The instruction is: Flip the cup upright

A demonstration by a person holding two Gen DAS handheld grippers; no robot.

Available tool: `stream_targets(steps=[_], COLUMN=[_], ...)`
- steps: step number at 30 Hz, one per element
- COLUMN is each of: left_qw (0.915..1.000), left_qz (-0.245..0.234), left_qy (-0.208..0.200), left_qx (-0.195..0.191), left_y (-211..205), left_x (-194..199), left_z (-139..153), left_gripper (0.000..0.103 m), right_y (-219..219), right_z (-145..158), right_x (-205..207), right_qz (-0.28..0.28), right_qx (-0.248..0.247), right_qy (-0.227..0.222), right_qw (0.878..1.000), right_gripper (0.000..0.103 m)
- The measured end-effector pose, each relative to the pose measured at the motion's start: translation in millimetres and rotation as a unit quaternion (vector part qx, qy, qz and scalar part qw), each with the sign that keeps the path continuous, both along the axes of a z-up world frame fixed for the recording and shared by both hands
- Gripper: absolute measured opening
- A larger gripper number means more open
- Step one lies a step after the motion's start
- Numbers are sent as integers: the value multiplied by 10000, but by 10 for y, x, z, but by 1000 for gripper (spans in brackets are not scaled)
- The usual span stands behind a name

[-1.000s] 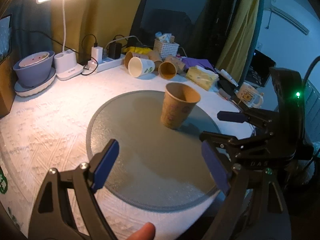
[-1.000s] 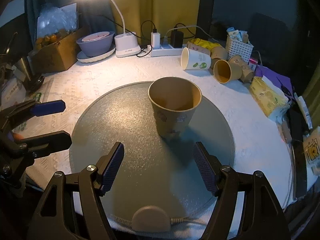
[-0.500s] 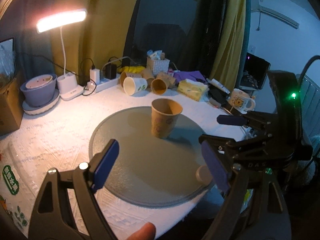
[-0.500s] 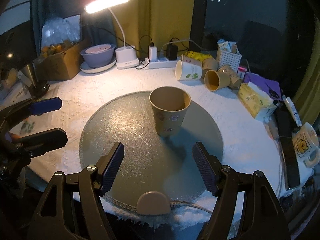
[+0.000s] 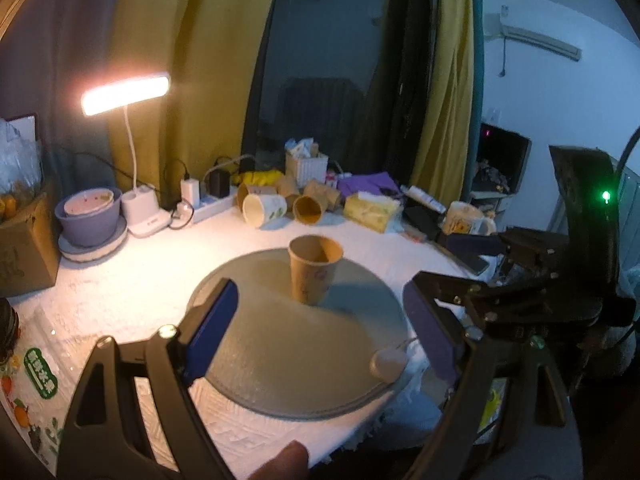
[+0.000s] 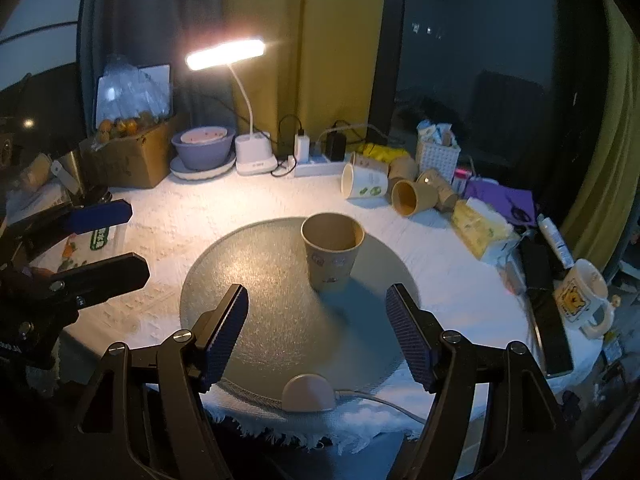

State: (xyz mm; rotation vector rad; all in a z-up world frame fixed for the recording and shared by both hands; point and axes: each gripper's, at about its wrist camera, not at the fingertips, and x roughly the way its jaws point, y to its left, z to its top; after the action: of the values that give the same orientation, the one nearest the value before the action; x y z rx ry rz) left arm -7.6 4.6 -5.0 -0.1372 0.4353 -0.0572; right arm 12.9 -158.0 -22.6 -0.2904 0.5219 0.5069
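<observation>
White-clothed table (image 6: 248, 208) bearing round glass disc (image 6: 272, 320), lamp base (image 6: 254, 156), fallen cups (image 6: 366, 182).

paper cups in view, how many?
5 at least. One brown cup stands upright on the glass disc. Four lie tipped at the back: a white cup and three brown ones. More may be hidden.

Almost no writing can be read. A green label (image 5: 40, 372) with white signs lies at the left edge of the table (image 5: 132, 280), but the signs are too blurred to make out. The same label (image 6: 100, 238) shows in the right wrist view, blurred too. The cup (image 6: 332, 254) has small printed pictures on its side, with no words that can be read. The mug (image 6: 582, 294) carries a yellow cartoon picture. The box (image 5: 20, 252) has faint marks that cannot be read.
</observation>
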Motion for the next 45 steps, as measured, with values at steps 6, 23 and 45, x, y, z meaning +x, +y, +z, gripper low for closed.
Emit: stream_targets(steps=[6, 23, 45], left_qw=[9996, 9953, 9936], left_qz=[20, 384, 508], left_qy=[-288, -877, -1002], left_qx=[18, 130, 103], left_y=[-57, -110, -123], left_x=[-142, -463, -610], left_z=[151, 451, 498], left_gripper=[86, 86, 86], right_y=[-72, -131, -114], right_z=[156, 474, 526], right_x=[-183, -620, -740], right_qz=[1, 45, 44], right_qx=[69, 235, 327], right_qy=[-257, -754, -813], right_qw=[9996, 9969, 9961], right_gripper=[74, 74, 74])
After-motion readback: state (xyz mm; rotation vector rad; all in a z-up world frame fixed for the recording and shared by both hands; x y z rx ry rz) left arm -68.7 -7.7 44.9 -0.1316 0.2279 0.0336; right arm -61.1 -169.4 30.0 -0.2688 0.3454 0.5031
